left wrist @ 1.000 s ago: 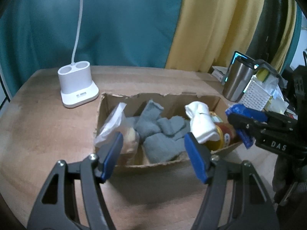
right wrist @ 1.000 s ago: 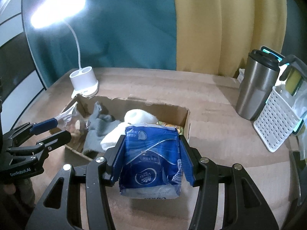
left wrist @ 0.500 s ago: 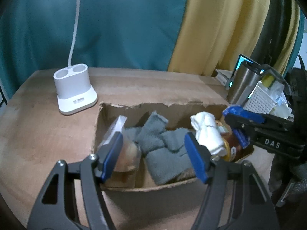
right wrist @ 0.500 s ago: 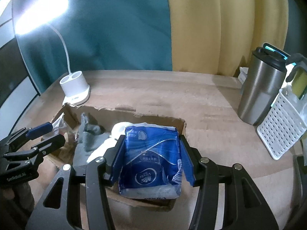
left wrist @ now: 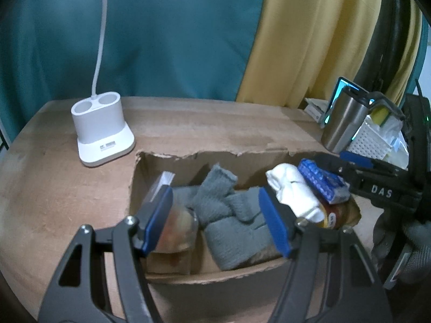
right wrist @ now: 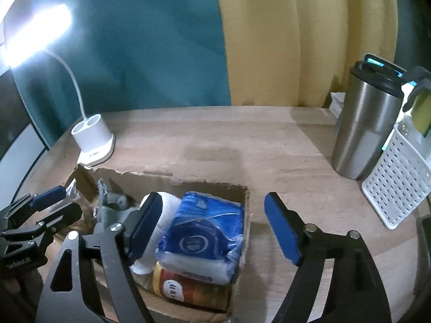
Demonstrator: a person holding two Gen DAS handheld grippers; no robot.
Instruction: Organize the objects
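The right gripper (right wrist: pixel 212 226) is opening, its flat blue pads clear of the crinkly blue plastic tissue pack (right wrist: pixel 204 239), which lies just below and between them, on top of a glossy jar in the torn cardboard box (right wrist: pixel 243 245). The left gripper (left wrist: pixel 215 220) hovers with jaws apart and nothing in them, just above soft grey knitted socks (left wrist: pixel 229 215) and a rolled white sock (left wrist: pixel 292 192) in that box on the wood-grain counter (right wrist: pixel 269 156).
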